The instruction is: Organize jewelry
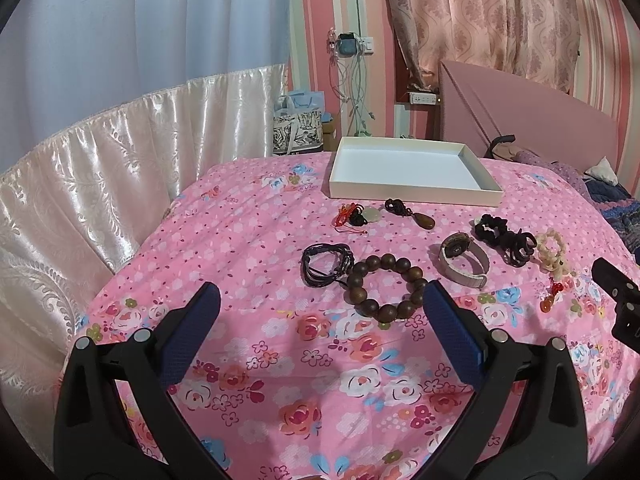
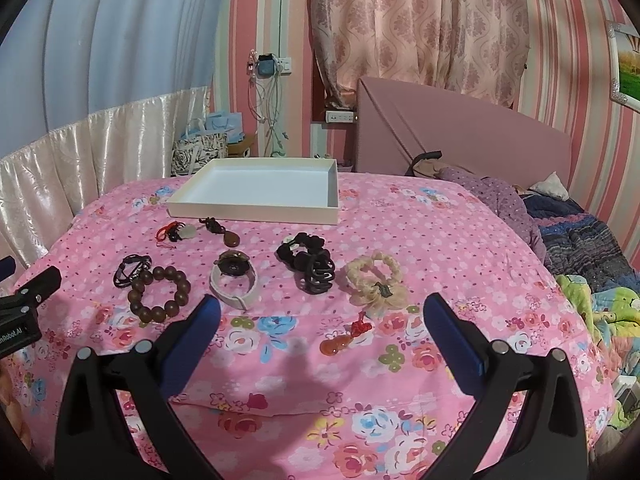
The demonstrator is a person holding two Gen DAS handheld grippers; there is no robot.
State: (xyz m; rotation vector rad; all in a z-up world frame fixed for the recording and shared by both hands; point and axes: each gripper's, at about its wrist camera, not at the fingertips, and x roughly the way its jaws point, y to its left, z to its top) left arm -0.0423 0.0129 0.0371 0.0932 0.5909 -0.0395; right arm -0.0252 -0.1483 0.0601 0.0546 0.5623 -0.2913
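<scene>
- Jewelry lies spread over the pink floral bedspread [image 1: 280, 360] in front of both your grippers, none of it inside the white tray [image 1: 412, 194] that sits at the far end of the spread.
- Your left gripper [image 1: 320, 300] is released, its blue pads wide apart and holding nothing, above the bedspread.
- Just ahead of it, between the two fingertips and a little toward the right one, lies the wooden bead bracelet [image 1: 386, 288]; its near right beads sit just beside the right pad.
- The black cord bracelet [image 1: 326, 262] touches the bead ring on its far left side.
- Farther ahead, near the tray's front wall, lie a red-corded pale pendant [image 1: 360, 216] and a brown teardrop pendant [image 1: 424, 220].
- Ahead and right of your left gripper sits the watch [image 1: 464, 258] on its pale strap.
- Your right gripper [image 2: 320, 308] is also released, fingers spread and holding nothing.
- Just ahead of it, between the fingertips, lies an orange gourd charm [image 2: 340, 344] on a red knot.
- Beyond that sits the cream scrunchie [image 2: 374, 280]; to its left a black claw clip [image 2: 316, 276] touches a black scrunchie [image 2: 300, 252].
- Each gripper's body shows at the edge of the other's view.
</scene>
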